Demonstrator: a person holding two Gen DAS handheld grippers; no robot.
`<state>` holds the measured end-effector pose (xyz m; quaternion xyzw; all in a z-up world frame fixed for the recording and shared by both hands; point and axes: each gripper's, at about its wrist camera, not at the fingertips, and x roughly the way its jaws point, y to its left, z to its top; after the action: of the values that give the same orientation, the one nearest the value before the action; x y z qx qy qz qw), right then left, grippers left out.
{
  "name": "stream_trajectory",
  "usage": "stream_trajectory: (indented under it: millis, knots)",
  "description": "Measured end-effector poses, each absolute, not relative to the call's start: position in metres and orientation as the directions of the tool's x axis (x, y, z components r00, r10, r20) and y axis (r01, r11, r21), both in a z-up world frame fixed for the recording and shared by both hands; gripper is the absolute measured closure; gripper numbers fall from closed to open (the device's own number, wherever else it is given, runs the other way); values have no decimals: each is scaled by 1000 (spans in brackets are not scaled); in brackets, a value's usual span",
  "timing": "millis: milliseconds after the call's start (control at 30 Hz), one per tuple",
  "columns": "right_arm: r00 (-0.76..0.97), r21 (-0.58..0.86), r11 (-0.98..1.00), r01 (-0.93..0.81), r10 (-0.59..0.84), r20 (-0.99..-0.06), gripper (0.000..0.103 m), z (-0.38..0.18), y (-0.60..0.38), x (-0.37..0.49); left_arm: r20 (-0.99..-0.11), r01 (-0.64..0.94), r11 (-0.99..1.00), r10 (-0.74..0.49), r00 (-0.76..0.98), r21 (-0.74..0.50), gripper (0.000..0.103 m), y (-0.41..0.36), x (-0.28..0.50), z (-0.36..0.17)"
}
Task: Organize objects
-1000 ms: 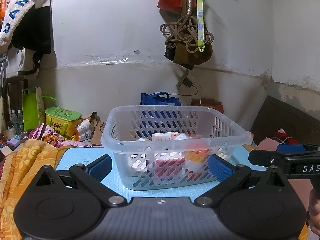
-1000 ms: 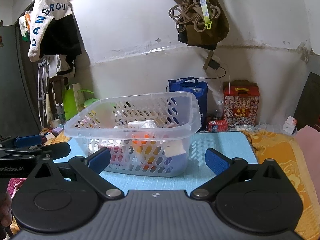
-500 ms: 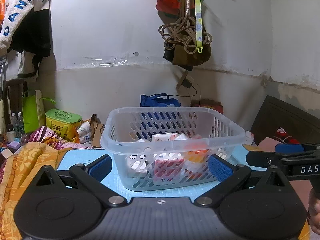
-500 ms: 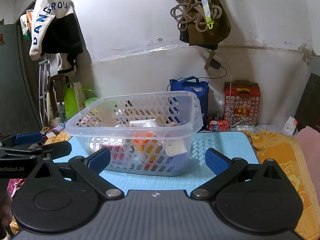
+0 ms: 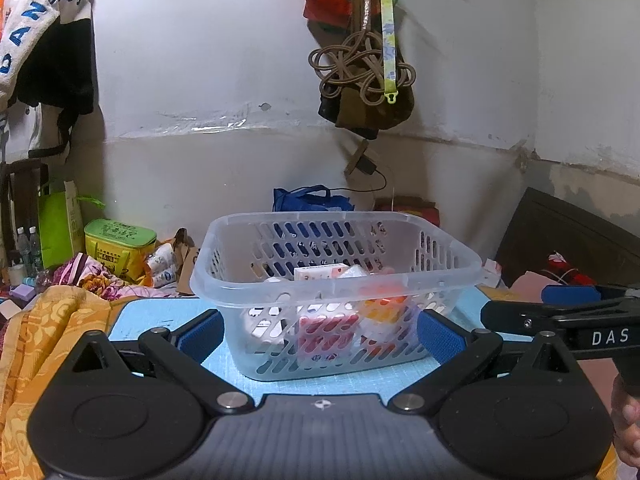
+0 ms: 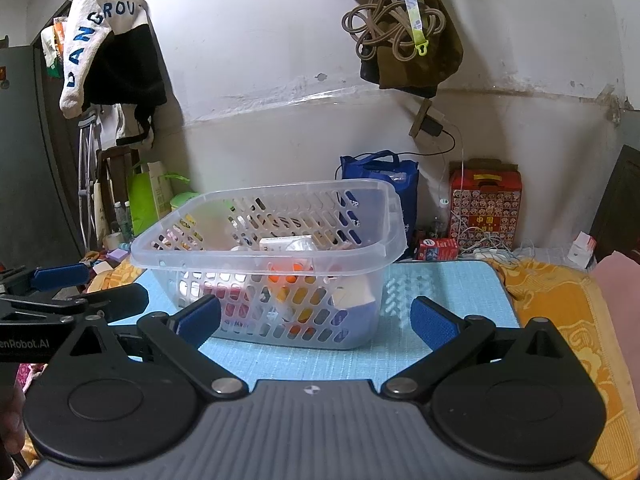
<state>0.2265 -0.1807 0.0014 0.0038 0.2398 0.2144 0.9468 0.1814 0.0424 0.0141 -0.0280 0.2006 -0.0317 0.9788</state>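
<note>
left claw (image 5: 318, 332): hanging wide open and empty, its blue pads sitting either side of the basket's near wall without touching it
basket (image 5: 280, 296): clear plastic, standing upright on the blue mat (image 5: 160, 312), holding small red, white and orange boxes
right claw (image 6: 316, 322): also gaping wide and gripping nothing, hovering low in front of the basket (image 6: 360, 252)
yellow cloth (image 6: 560, 300): lying just right of the mat (image 6: 440, 280)
</note>
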Motion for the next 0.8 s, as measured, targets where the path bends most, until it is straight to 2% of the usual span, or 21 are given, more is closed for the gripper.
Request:
stream_trajectory:
  millis: [800]
  knots:
    - [791, 102, 909, -405, 404, -460, 0, -1, -182, 226, -415, 47, 994, -82, 906, -94, 0, 46, 188, 10]
